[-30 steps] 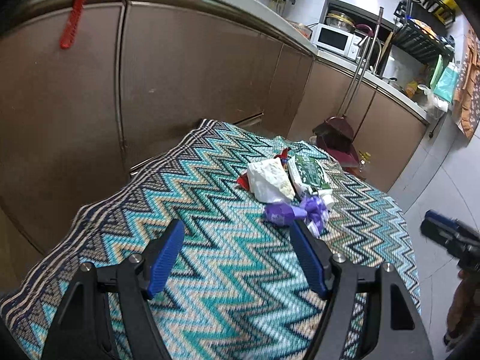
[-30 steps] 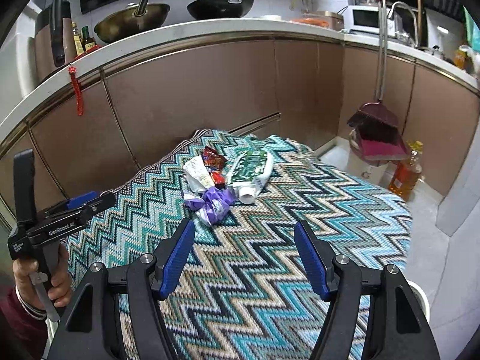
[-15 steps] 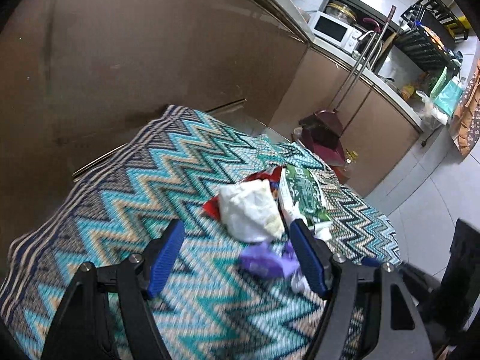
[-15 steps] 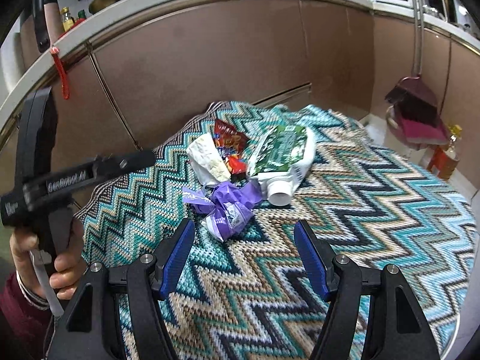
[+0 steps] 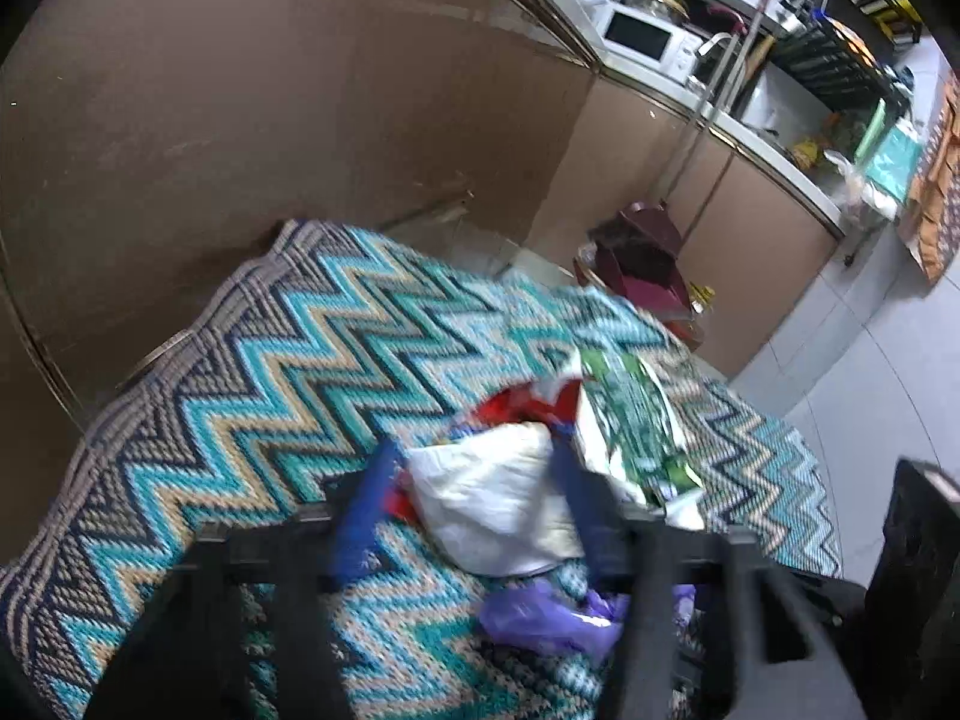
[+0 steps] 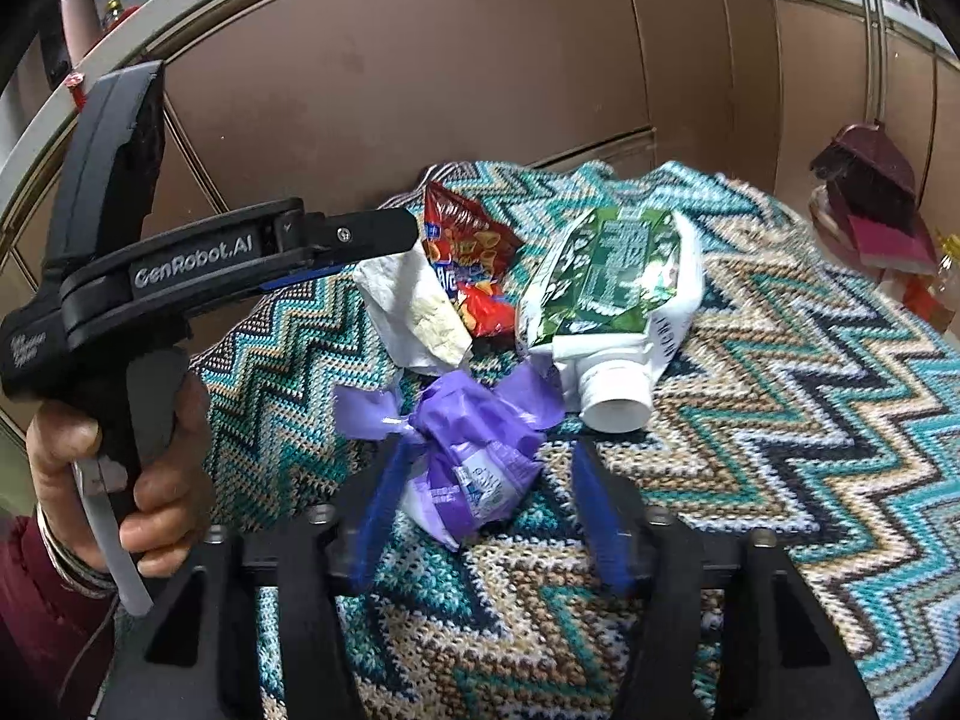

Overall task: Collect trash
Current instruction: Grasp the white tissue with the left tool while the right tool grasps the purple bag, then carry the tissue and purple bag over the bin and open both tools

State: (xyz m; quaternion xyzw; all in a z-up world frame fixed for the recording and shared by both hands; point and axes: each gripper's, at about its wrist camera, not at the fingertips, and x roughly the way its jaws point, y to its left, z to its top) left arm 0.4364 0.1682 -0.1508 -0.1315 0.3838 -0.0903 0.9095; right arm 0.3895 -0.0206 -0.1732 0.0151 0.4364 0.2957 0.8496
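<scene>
A heap of trash lies on a zigzag-patterned cloth (image 6: 780, 360). It holds a crumpled white wrapper (image 5: 492, 504), a red snack bag (image 6: 462, 252), a green and white pouch (image 6: 606, 282) with a white cap, and a purple wrapper (image 6: 474, 450). My left gripper (image 5: 468, 486) is closing around the white wrapper, and its blurred blue pads touch both sides of it. In the right wrist view the left gripper (image 6: 408, 240) reaches in from the left, held by a hand (image 6: 150, 480). My right gripper (image 6: 489, 498) is closing with the purple wrapper between its fingers, and a gap shows at the right pad.
Brown cabinet fronts (image 6: 420, 78) curve close behind the cloth. A dark red broom and dustpan (image 6: 870, 198) stand on the floor at the right. A microwave (image 5: 642, 39) sits on the counter far back. Grey floor tiles (image 5: 870, 390) lie past the cloth's right edge.
Both grippers moved forward and down onto the trash heap. Their jaws narrowed, the left around the white wrapper and the right around the purple one.
</scene>
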